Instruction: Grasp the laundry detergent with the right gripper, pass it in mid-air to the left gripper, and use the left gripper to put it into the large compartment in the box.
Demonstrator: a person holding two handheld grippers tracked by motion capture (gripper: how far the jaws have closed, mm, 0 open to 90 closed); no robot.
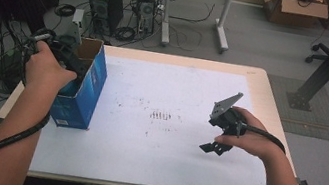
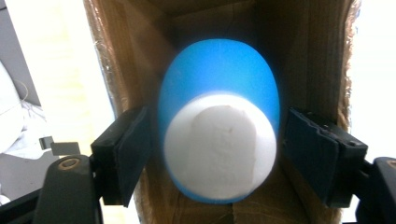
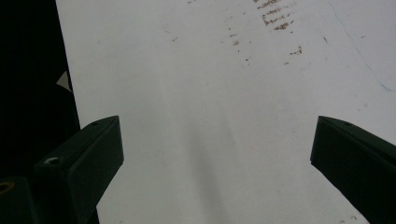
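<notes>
Reaching into the open blue cardboard box (image 1: pixel 83 90) for the blue-and-white egg-shaped object (image 2: pixel 219 144)

Left gripper (image 2: pixel 217 154) spread wide, pads either side, not yet touching; best centred, then closed gently on the rounded sides. Right gripper (image 3: pixel 215 158) agape, empty, above the white table sheet (image 3: pixel 210 93).

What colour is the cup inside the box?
The cup is blue outside with a white bottom facing the camera, clearest in the left gripper view.

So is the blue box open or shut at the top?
Open: the blue box shows bare cardboard inside, and the left gripper reaches into it.
</notes>
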